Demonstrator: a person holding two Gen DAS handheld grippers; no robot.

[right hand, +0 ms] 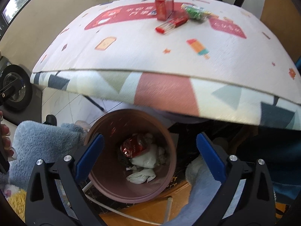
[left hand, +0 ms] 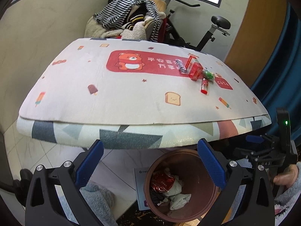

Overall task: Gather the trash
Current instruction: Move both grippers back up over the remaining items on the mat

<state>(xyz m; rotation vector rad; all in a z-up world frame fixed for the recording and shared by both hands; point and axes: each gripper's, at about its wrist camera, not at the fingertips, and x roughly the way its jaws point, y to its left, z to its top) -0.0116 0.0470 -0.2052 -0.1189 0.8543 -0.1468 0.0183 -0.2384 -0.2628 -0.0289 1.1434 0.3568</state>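
Both grippers hang over a brown wastebasket [right hand: 131,194] standing on the floor at the near edge of the cloth-covered counter [left hand: 131,94]. The right gripper [right hand: 149,158] has its blue-padded jaws spread wide with nothing between them, directly above the basket's mouth. The left gripper [left hand: 150,163] is likewise wide and empty, just to the left of the basket.

Inside the basket lie a crumpled red foil wrapper [right hand: 134,146] and wads of white tissue [right hand: 143,175]. The right wrist view looks straight down into it; the left wrist view sees the same contents from the side, and alone shows a white box [left hand: 140,188] standing against the basket.

More trash waits on the far right part of the counter: a red carton [left hand: 195,69], a red-capped clear tube [left hand: 204,86] just nearer, a green-filled clear wrapper [left hand: 207,74] beside them, and a dark silvery wrapper [left hand: 181,66] left of the carton, which only the left wrist view shows clearly.

That view also takes in the right gripper's black body with a green light [left hand: 286,122], a pile of clothes [left hand: 128,18] on a chair, and an exercise bike [left hand: 212,30] beyond the counter. The right wrist view is blurred.
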